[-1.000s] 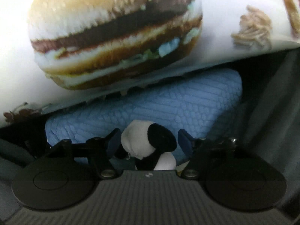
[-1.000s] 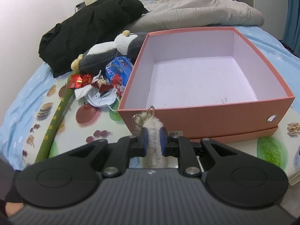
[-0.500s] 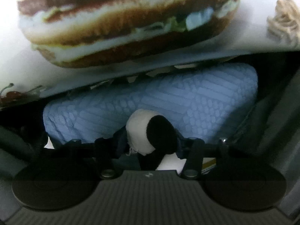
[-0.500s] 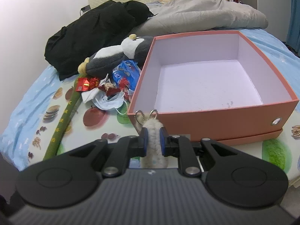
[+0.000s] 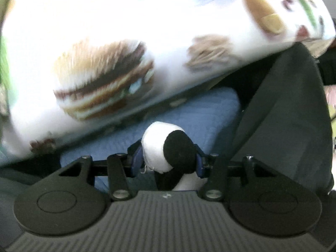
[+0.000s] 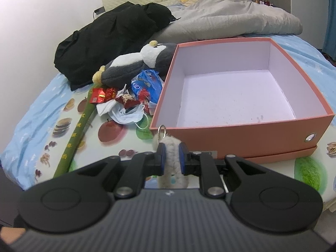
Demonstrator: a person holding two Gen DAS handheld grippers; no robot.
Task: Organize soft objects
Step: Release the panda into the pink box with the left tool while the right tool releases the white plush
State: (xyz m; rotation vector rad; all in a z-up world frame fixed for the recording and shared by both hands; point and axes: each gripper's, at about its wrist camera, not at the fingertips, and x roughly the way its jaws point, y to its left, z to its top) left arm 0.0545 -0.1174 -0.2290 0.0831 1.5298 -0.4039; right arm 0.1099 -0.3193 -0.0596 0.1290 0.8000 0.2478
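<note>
Left hand-held gripper point(image 5: 167, 160) is now clamped on the black-and-white plush toy point(image 5: 168, 150); 1 s ago its jaws stood apart around it. That view has swung and blurred, and the printed bed cover point(image 5: 100, 42) sits farther off, so I judge the toy is lifted clear of the blue cloth point(image 5: 210, 109). Right hand-held gripper point(image 6: 171, 156) holds the furry keychain point(image 6: 172, 149), clamped, closer to the near wall of the orange box point(image 6: 241, 134) than before. Both items appear ready for the box, which is empty. Its near rim must be cleared. Clutter and a penguin plush point(image 6: 134, 65) crowd its left side; the right side is open.
</note>
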